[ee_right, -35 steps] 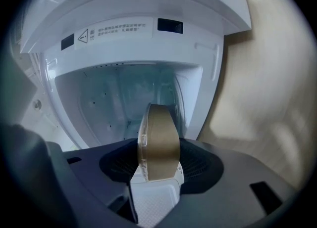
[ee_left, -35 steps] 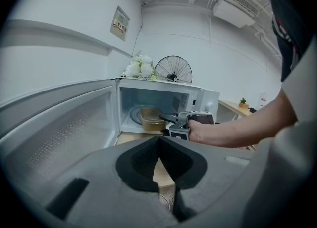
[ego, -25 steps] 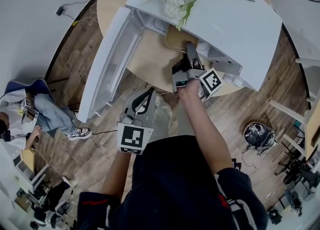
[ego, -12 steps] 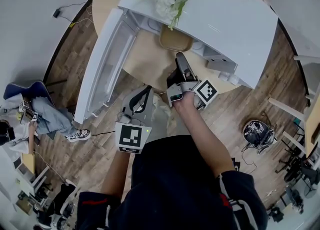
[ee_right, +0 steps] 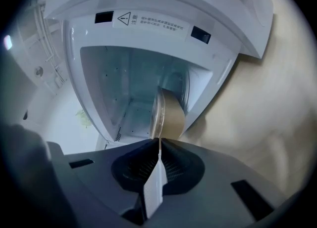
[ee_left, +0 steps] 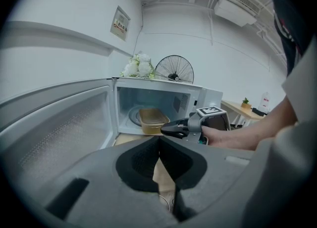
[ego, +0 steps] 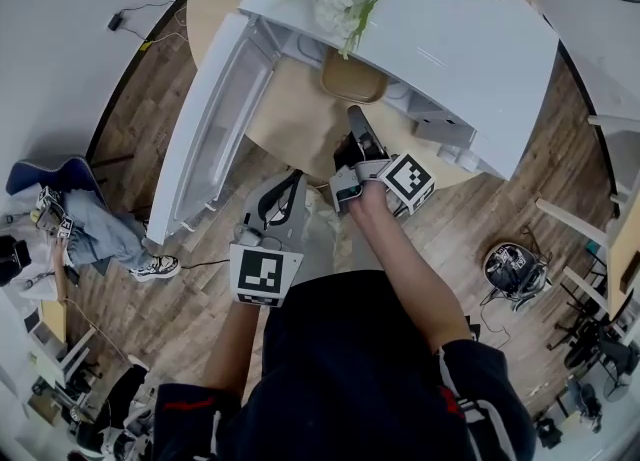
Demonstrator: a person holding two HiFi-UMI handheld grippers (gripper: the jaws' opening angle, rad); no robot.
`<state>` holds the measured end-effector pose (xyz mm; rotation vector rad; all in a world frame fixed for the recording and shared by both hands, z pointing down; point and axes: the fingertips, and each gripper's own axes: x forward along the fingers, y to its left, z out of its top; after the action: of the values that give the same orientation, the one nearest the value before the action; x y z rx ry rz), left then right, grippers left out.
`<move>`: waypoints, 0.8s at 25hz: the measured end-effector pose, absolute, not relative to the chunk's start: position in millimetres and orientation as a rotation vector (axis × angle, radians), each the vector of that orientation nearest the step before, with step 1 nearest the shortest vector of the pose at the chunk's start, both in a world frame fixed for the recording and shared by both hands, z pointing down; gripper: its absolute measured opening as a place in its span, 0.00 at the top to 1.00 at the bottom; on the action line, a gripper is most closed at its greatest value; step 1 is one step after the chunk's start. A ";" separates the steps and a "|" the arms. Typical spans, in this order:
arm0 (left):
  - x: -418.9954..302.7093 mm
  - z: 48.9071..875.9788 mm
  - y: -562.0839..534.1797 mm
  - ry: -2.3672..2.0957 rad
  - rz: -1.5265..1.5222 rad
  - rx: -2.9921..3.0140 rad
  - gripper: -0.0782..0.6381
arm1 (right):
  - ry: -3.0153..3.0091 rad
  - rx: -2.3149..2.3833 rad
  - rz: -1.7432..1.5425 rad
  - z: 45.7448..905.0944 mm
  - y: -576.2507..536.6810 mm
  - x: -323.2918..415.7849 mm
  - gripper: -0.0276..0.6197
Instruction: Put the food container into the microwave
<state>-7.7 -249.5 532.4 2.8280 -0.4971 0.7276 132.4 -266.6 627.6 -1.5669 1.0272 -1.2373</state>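
Grey-black left claw (ego: pixel 293 185), right claw (ego: pixel 353 119); black-white marker cubes (ego: pixel 266 275); dark sleeves (ego: pixel 480 389), maybe red-striped.

The food container (ego: pixel 352 79) sits in the microwave (ego: pixel 450 39).

Head view looks steeply down; the 2 gripper views face the microwave (ego: pixel 450 39) nearby

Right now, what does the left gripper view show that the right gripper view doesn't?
Only the left gripper view shows the right gripper in front of the opening, its tongs just closed with nothing between them. It also shows the flowers on top of the microwave and a fan behind it. Only the right gripper view shows the warning label above the opening. Both show the food container sitting inside the cavity.
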 end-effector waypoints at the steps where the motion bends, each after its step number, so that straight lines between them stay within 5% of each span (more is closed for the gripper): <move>1: -8.1 532.6 -249.8 -0.501 0.728 2.827 0.87 | 1.034 -1.555 -1.223 625.4 -270.8 134.3 0.92; 20: -11.5 529.9 -256.5 -0.538 0.745 2.840 0.87 | 1.058 -1.619 -1.138 625.0 -308.4 178.2 0.92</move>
<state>-11.5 -256.5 529.9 2.8395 -0.5384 0.7448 178.2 -308.4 625.0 -1.6194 1.0584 -1.1378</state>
